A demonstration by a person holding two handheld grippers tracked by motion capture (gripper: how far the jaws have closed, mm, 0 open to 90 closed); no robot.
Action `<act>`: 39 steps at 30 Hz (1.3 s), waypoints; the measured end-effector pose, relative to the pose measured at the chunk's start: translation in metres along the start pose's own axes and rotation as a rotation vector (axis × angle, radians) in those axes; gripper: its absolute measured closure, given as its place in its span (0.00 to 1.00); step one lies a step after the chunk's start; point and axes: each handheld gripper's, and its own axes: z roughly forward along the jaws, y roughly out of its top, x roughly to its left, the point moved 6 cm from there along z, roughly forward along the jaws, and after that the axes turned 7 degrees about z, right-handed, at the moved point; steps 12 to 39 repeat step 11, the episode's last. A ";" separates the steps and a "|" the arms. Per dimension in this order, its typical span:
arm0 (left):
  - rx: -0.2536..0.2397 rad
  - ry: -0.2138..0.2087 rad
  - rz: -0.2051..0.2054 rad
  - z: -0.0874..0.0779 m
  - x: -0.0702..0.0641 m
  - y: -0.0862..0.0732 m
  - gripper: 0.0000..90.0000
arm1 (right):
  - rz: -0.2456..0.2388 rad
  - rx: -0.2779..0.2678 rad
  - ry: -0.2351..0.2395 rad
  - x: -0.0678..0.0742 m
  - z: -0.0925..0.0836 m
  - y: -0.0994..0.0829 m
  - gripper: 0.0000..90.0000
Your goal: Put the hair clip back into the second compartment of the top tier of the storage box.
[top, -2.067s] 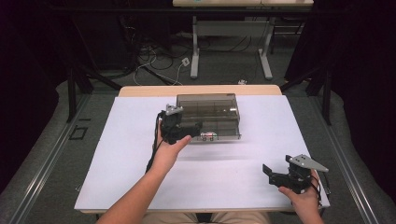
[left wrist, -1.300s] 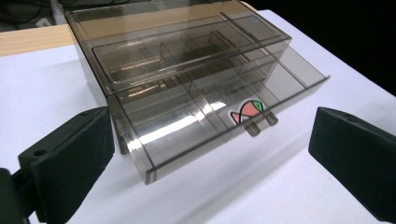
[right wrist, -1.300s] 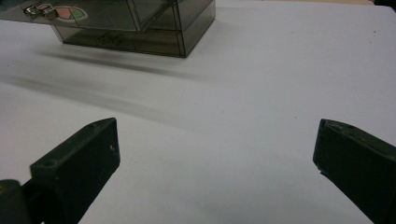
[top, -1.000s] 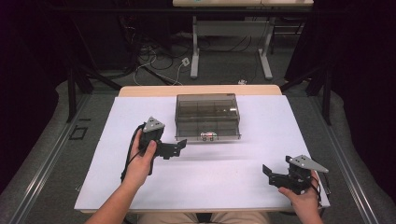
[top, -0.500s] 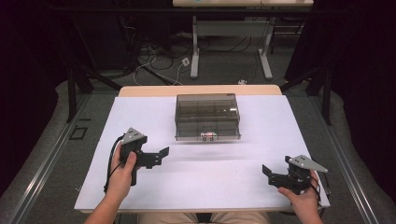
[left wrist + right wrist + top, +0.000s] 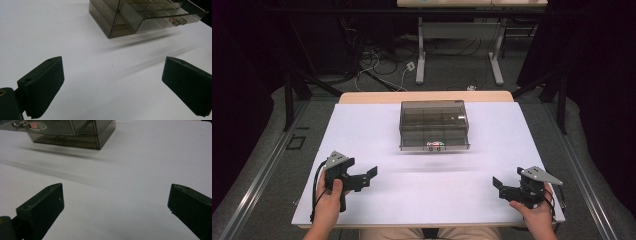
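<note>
Both sets of jaws stand wide apart with nothing between them. Left gripper [image 6: 364, 178] sits low at the near-left of the white table [image 6: 377, 140], held by the left hand [image 6: 331, 197]; right gripper [image 6: 501, 186] sits at the near-right edge in the right hand [image 6: 534, 210]. Both are well apart from the smoky clear plastic drawer box [image 6: 434, 123], which sits centre-far on the table, with a small drawer [image 6: 162, 22] at its front near side poking out slightly; a small red-green-metal item [image 6: 435, 145] shows at that front edge, too small to identify. In the left gripper view, the left pad [image 6: 43, 85] and the opposite one frame bare table, box off to the upper right. Right gripper view is similar, box at upper left [image 6: 75, 132]. Risks, as judgement: the box looks light and unanchored, so a one-sided push or pull on the drawer could slide or tip the whole box; clear walls make edges hard to judge, so jaws could clip the frame instead of the handle; the right hand is close to the table edge, and the cable may snag.
</note>
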 end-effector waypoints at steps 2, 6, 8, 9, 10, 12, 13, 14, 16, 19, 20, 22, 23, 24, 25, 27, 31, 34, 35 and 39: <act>-0.003 0.008 -0.013 -0.001 0.004 -0.004 0.05 | 0.000 0.006 0.000 0.000 0.000 0.000 0.00; -0.015 0.035 -0.022 -0.003 0.009 -0.009 0.05 | -0.001 0.013 -0.002 0.000 -0.001 0.000 0.00; -0.017 0.040 -0.021 -0.004 0.010 -0.011 0.05 | -0.001 0.018 -0.002 0.001 -0.001 -0.001 0.00; -0.016 0.041 -0.018 -0.004 0.011 -0.012 0.05 | 0.002 0.010 0.010 0.001 -0.001 -0.001 0.00; -0.017 0.044 -0.021 -0.004 0.011 -0.012 0.05 | -0.003 0.011 0.004 0.000 0.000 -0.001 0.00; -0.017 0.044 -0.021 -0.004 0.011 -0.012 0.05 | 0.001 0.013 0.004 0.000 0.000 -0.001 0.00; -0.017 0.044 -0.021 -0.004 0.011 -0.012 0.05 | 0.001 0.013 0.004 0.000 0.000 -0.001 0.00; -0.017 0.044 -0.021 -0.004 0.011 -0.012 0.05 | 0.001 0.013 0.004 0.000 0.000 -0.001 0.00; -0.017 0.044 -0.021 -0.004 0.011 -0.012 0.05 | 0.001 0.013 0.004 0.000 0.000 -0.001 0.00; -0.017 0.044 -0.021 -0.004 0.011 -0.012 0.05 | 0.001 0.013 0.004 0.000 0.000 -0.001 0.00; -0.017 0.044 -0.021 -0.004 0.011 -0.012 0.05 | 0.001 0.013 0.004 0.000 0.000 -0.001 0.00; -0.017 0.044 -0.021 -0.004 0.011 -0.012 0.05 | 0.001 0.013 0.004 0.000 0.000 -0.001 0.00; -0.017 0.044 -0.021 -0.004 0.011 -0.012 0.05 | 0.001 0.013 0.004 0.000 0.000 -0.001 0.00; -0.017 0.044 -0.021 -0.004 0.011 -0.012 0.05 | 0.001 0.013 0.004 0.000 0.000 -0.001 0.00; -0.017 0.044 -0.021 -0.004 0.011 -0.012 0.05 | 0.001 0.013 0.004 0.000 0.000 -0.001 0.00; -0.017 0.044 -0.021 -0.004 0.011 -0.012 0.05 | 0.001 0.013 0.004 0.000 0.000 -0.001 0.00; -0.017 0.044 -0.021 -0.004 0.011 -0.012 0.05 | 0.001 0.013 0.004 0.000 0.000 -0.001 0.00; -0.017 0.044 -0.021 -0.004 0.011 -0.012 0.05 | 0.001 0.013 0.004 0.000 0.000 -0.001 0.00; -0.017 0.044 -0.021 -0.004 0.011 -0.012 0.05 | 0.001 0.013 0.004 0.000 0.000 -0.001 0.00; -0.017 0.044 -0.021 -0.004 0.011 -0.012 0.05 | 0.001 0.013 0.004 0.000 0.000 -0.001 0.00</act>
